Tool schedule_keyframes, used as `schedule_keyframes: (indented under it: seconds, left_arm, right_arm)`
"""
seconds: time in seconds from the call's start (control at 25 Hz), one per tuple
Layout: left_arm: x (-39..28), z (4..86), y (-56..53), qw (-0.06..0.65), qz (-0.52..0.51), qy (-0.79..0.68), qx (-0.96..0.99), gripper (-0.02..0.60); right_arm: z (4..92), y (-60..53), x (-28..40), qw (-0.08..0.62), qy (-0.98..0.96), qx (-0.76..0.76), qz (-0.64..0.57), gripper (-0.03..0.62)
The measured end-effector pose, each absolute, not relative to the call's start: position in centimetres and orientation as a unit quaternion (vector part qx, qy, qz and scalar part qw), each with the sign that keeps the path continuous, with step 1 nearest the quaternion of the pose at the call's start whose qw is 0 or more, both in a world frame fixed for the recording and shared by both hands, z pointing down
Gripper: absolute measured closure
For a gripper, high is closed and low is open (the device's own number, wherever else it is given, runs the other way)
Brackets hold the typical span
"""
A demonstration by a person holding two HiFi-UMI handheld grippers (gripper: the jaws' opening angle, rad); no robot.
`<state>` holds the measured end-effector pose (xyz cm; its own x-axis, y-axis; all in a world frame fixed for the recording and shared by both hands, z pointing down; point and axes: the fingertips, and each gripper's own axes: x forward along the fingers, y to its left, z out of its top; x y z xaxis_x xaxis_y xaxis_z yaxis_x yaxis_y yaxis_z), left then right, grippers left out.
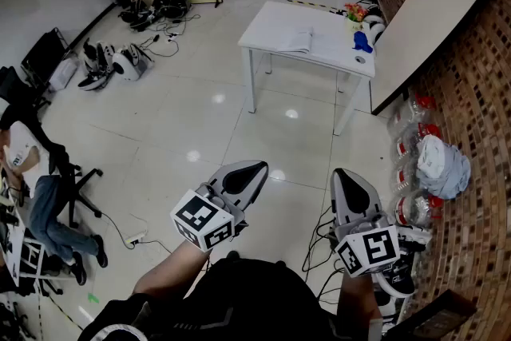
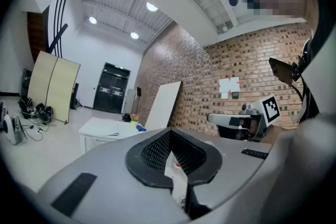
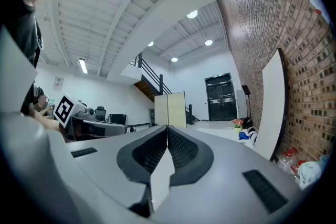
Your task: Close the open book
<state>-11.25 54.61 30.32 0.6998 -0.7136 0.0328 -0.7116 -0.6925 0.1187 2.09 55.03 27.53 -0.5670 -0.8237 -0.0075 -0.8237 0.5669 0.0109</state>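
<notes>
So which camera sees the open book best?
The head view: the book lies open on the white table, seen from above. The left gripper view shows the book only as a thin, far sliver. In the right gripper view I can't make it out.

Grey left gripper point(image 1: 257, 167), right gripper point(image 1: 345, 172), marker cubes point(image 1: 204, 221)

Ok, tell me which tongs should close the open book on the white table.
Left, marginally. Left tongs and right tongs are shut, far from the table; the open book lies left of the blue item and flowers, nearer the left side.
</notes>
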Motion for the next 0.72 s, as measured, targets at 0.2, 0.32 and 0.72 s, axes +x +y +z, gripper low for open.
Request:
schedule_keyframes:
  seconds: [0.2,0.32,0.72]
  left_arm:
    - [-10.4,30.4,53.8,0.067,-0.011,-0.4,0.914,0.586]
    - [-9.9,30.2,52.7,0.067,-0.02,-0.412,0.909,0.586]
    - [-14.5,31.3,44.7,0.063,-0.013,-0.422,0.904,0.586]
  right_arm:
    - [27.3,54.6,3.7,0.015,0.896,-0.443,0.018,0.594]
    - [27.6,53.3,4.8,0.011,0.898,-0.439,0.018,0.593]
    - [28.5,44.4,0.6,-0.009,0.894,-0.447,0.01,0.593]
